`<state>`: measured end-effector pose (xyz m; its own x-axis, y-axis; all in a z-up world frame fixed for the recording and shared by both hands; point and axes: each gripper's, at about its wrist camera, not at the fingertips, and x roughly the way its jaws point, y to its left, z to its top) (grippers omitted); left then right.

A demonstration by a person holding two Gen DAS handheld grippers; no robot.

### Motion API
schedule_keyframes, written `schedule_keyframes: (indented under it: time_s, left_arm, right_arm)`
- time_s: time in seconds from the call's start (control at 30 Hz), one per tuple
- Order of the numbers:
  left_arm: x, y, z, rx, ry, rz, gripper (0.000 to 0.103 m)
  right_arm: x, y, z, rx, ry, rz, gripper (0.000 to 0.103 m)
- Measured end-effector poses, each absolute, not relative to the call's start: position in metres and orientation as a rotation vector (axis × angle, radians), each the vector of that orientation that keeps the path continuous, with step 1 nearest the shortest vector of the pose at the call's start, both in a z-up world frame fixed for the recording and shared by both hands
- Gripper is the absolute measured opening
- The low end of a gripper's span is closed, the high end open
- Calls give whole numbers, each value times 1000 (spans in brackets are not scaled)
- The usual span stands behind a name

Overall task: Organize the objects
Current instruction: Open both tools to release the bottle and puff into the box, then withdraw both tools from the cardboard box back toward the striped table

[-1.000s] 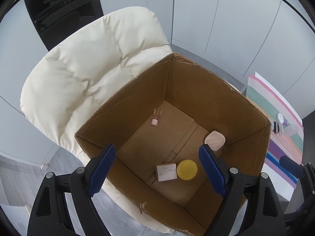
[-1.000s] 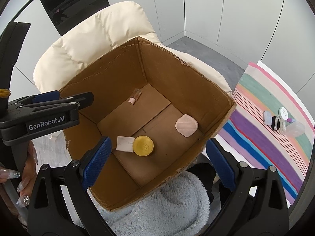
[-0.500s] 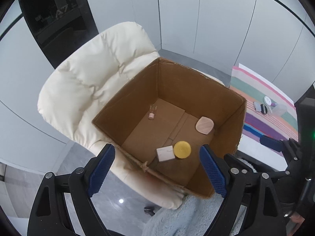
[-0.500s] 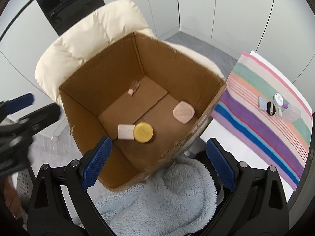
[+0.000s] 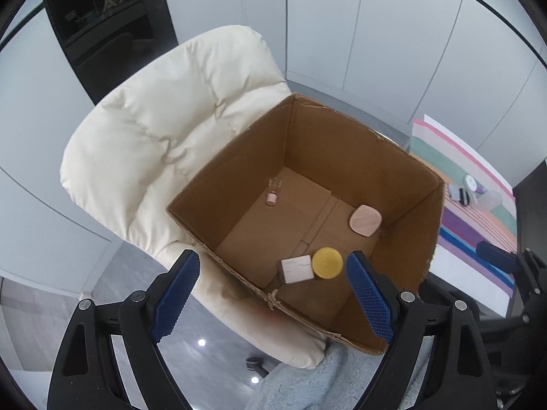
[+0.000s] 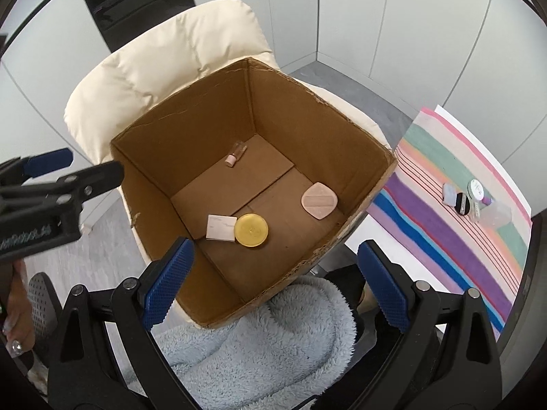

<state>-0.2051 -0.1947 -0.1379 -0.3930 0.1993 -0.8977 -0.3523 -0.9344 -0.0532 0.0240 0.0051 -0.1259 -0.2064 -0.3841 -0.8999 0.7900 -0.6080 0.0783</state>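
An open cardboard box (image 5: 403,184) is seen resting on a cream padded chair (image 5: 164,130). On its floor four things are laid: a small clear vial with a pink cap (image 5: 272,194) near the far corner, a pink rounded compact (image 5: 365,220) by the right wall, and a yellow round tin (image 5: 327,262) touching a white square box (image 5: 297,269) at the near side. Faint print is carried by the white square box, but it cannot be read.

The left gripper (image 5: 273,299) is held above the near rim with its jaws spread wide and nothing between them; the right gripper (image 6: 273,282) is likewise wide open and empty.

Only in the right wrist view is the side of the left gripper shown, where blurred lettering is found, seemingly "GenRobot.AI". A pale blue fleece (image 6: 259,341) is seen far more fully there. A striped cloth (image 6: 454,225) on the table (image 6: 362,235) carries a small cluster of containers (image 6: 475,201), seen in both views. On a dark panel (image 5: 112,30) behind the chair, "A7" can be read.
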Motion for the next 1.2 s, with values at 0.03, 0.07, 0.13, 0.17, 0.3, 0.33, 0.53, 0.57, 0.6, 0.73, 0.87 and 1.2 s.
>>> schedule_keyframes:
  time_s: [0.03,0.07,0.13,0.17,0.3,0.33,0.53,0.57,0.6,0.73,0.87,1.2]
  left_arm:
    - [-205,-194,-137,-1492,202,2364,89]
    - [-205,-193,-136,-1483,197,2366,89]
    - [-205,-190,-135,-1471,196,2365,89]
    - [-204,-188,-134,-1465,197,2361,89]
    - [-197,-175,-136,-1432,223,2347,89]
    - [-196,-170,-136,-1428,228,2336,89]
    - [-187,-131,-134,-1387,276,2263,89]
    - [-184,-123,-133,-1379,282,2249,89]
    - [-181,-112,-131,-1367,290,2234,89]
    - [-165,-72,-125,-1310,331,2187,89]
    - [-145,-27,-121,-1241,369,2133,89]
    - [-101,56,-128,-1166,455,1973,89]
  right_arm:
    - [22,5,-127,1262,521,-1909,98]
    - [19,5,-128,1271,514,-1917,98]
    - [14,8,-128,1282,502,-1932,98]
    - [13,11,-127,1285,499,-1942,98]
    - [4,21,-123,1292,477,-1980,98]
    - [1,26,-122,1294,468,-1993,98]
    - [-16,61,-117,1333,402,-2062,98]
    - [-19,69,-116,1343,385,-2073,98]
    - [-22,78,-115,1349,374,-2091,98]
    - [-35,114,-112,1374,340,-2144,98]
    - [-51,165,-111,1392,284,-2237,98]
    - [-93,302,-115,1505,131,-2502,98]
